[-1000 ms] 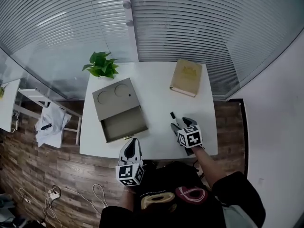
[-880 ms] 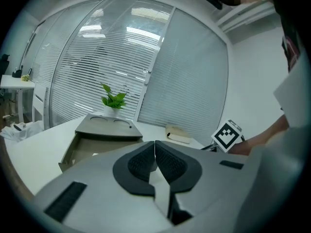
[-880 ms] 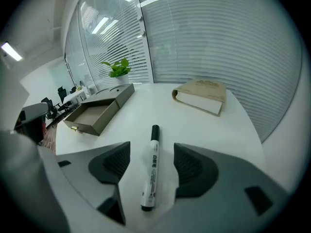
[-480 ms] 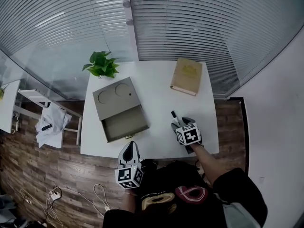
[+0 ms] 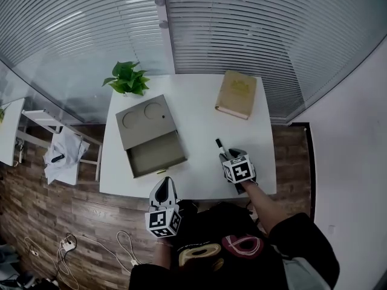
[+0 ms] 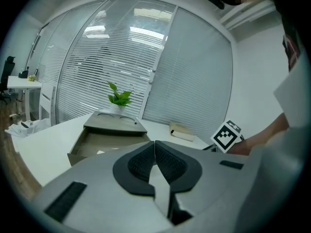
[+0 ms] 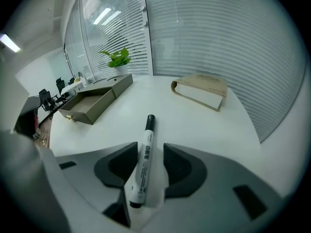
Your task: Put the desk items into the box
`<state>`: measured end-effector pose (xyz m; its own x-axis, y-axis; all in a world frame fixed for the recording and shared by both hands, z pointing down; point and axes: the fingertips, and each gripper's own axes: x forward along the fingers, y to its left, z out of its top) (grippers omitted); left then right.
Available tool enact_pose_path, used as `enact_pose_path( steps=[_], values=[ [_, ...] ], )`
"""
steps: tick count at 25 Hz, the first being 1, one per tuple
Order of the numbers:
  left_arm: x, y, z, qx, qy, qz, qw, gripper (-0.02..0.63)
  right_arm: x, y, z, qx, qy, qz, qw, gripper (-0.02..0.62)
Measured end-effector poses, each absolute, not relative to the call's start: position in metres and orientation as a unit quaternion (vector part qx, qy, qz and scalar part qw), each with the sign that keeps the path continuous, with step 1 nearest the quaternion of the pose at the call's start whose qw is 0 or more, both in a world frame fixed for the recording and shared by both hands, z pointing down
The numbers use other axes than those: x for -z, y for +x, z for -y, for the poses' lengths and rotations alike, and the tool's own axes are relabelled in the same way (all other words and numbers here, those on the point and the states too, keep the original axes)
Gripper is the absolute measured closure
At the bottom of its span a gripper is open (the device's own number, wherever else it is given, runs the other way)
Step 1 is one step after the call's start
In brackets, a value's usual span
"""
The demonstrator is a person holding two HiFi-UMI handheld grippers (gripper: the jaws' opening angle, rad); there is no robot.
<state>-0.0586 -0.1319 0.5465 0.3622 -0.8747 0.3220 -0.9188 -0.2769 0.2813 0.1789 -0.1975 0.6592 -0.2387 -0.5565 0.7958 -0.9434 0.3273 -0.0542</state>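
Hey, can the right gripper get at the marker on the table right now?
Probably yes. The marker lies on the white table between the jaws of the right gripper, which have just been closing around it. A gap shows beside one pad, and nothing blocks the way.

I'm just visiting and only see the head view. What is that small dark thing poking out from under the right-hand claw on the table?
Observer: The right gripper view shows a white marker with a black cap, lying on the table between the jaws of the right gripper.
Operator: So is it grabbed?
Observer: Not yet. The jaws have just been closing, but a gap shows between the marker and one pad.
Operator: And the other claw?
Observer: The left gripper view shows the left gripper shut, nothing between its jaws.
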Motion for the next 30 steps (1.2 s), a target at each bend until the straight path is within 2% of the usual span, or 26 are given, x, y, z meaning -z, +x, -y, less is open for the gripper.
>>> enact_pose_path(
  steps=[6,20,30],
  values=[
    [-0.549,-0.057,0.135,-0.056,0.797,0.563,0.214,0.588,-0.659,0.183,0.198,-0.274,0.507,0.733,0.361,0.464],
    [-0.554,-0.062,0.137,-0.051,0.792,0.566,0.223,0.588,-0.659,0.180,0.197,-0.270,0.507,0.732,0.367,0.514],
    [-0.557,-0.068,0.142,-0.050,0.795,0.561,0.227,0.588,-0.659,0.178,0.197,-0.267,0.512,0.728,0.369,0.518]
  ],
)
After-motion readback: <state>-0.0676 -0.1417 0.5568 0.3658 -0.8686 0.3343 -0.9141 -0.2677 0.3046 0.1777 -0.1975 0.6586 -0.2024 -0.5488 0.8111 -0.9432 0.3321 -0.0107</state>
